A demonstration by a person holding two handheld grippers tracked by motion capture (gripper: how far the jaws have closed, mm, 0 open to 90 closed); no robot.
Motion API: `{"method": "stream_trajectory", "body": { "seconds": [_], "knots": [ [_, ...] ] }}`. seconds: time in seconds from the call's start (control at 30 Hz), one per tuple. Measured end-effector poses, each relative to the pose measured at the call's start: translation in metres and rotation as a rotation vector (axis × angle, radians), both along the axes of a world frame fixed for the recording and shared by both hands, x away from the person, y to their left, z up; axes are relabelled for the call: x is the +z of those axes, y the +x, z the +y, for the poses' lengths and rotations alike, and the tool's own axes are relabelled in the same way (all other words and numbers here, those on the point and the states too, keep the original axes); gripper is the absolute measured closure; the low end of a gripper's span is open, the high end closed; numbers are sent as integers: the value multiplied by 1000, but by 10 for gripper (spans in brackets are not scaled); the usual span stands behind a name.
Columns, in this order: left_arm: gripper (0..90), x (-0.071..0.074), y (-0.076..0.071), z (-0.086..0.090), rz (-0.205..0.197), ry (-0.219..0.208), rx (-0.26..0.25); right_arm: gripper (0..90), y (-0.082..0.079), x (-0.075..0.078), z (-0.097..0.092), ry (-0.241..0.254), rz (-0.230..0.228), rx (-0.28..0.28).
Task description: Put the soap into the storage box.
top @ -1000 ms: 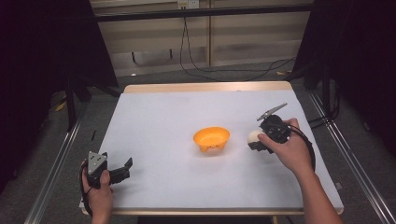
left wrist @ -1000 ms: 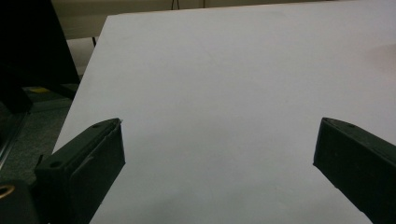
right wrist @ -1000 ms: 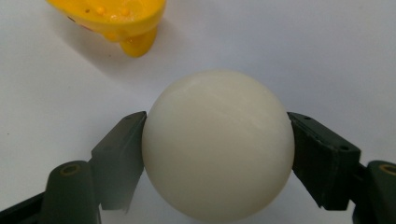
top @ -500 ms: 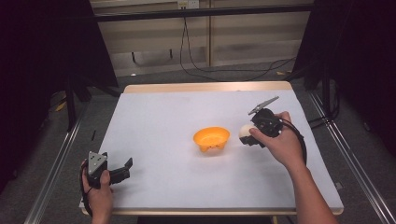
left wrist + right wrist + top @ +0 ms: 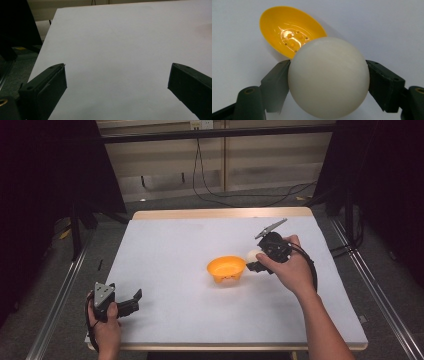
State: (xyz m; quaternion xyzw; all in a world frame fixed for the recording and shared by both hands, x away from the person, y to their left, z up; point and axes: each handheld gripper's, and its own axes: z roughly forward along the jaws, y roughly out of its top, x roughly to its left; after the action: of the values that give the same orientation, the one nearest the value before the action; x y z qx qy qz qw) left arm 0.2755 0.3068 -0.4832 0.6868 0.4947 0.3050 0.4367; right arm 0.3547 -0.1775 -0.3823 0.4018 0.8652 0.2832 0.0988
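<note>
We hold a smooth white ball (image 5: 329,77) between the jaws of the right gripper (image 5: 255,261), which are closed against its two sides and touch it only at narrow patches. The ball hangs above the white table (image 5: 170,250), just beside the right rim of the orange bowl (image 5: 226,269) and not yet over its hollow. In our judgement the main risk is a slip — a round, glossy surface gives the flat jaws little to bite on, and any twist or loosening of the squeeze could let it squirt out and roll off across the table. A release too soon could strike the rim, and the light bowl might tip or skid.

Our right hand (image 5: 287,270) reaches in from the lower right, forearm angled toward the middle of the table, the gripper pointing left at the bowl. Our left hand (image 5: 105,330) rests at the near left corner, well apart, its left gripper (image 5: 131,301) spread wide and holding nothing — just bare table ahead of it.
</note>
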Motion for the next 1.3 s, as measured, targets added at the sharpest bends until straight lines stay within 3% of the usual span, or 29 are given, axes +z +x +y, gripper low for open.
{"method": "stream_trajectory", "body": {
  "seconds": [0.43,0.9,1.3],
  "knots": [
    [18,0,0,0,2,-3,-1,240,7,-2,24,30,5,53],
    [18,0,1,1,5,-2,-2,240,18,-10,55,28,27,89],
    [18,0,1,1,6,-5,-2,239,25,-18,70,15,50,72]
  ]
}}
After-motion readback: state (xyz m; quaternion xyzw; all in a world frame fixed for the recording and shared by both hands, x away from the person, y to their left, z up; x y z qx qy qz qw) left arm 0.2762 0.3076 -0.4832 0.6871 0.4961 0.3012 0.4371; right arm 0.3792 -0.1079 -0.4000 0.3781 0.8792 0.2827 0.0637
